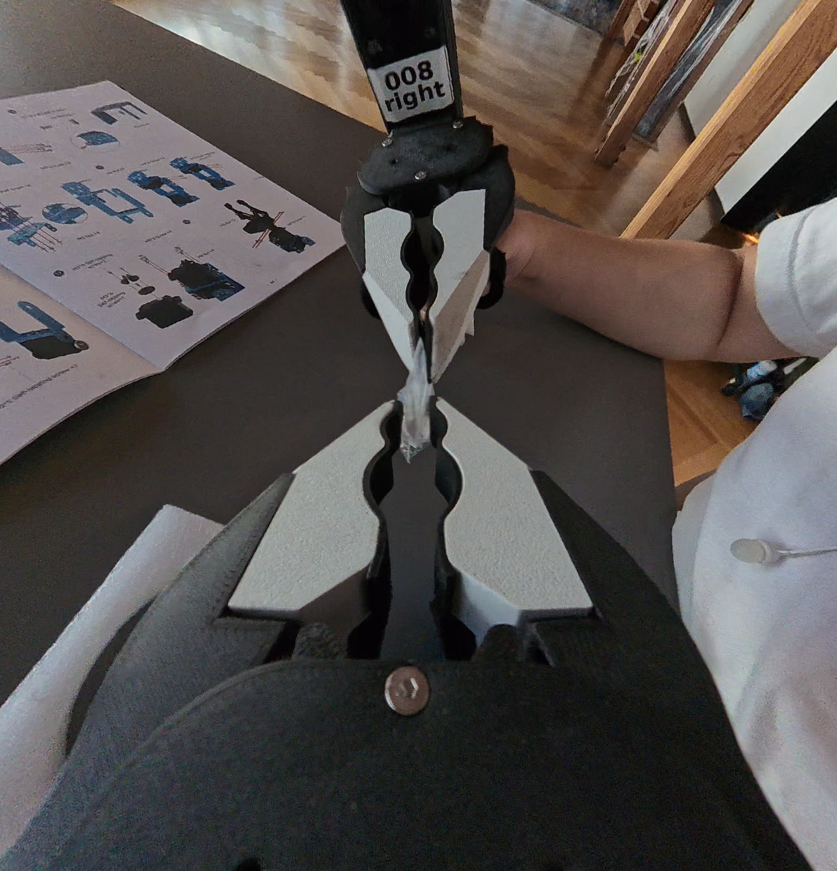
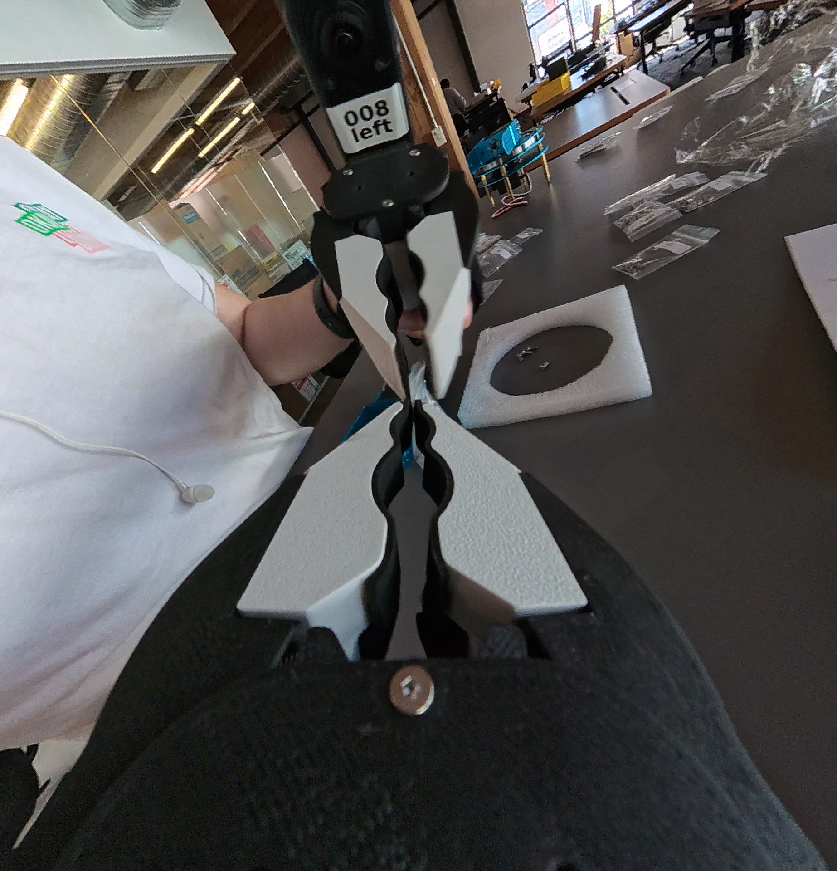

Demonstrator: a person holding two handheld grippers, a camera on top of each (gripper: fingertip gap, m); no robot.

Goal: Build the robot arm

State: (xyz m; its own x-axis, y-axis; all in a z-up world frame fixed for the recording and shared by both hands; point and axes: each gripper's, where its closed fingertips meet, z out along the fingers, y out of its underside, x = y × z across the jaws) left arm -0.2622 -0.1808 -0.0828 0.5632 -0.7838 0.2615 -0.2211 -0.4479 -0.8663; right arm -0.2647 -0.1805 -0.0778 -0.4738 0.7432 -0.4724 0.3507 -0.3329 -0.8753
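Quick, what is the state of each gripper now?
Left gripper: shut on one end of a small clear bag.
Right gripper: shut on the bag's other end.

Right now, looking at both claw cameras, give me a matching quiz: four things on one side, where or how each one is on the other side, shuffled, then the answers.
Things:
1. small clear plastic bag
2. white foam square
3. open instruction booklet
4. tiny screws

Place or state:
A. lying flat on the dark table, pages up
B. pinched between the left claw and the right claw
C. on the table, with a round cut-out
D. loose inside the round cut-out

Pairs: 1-B, 2-C, 3-A, 4-D
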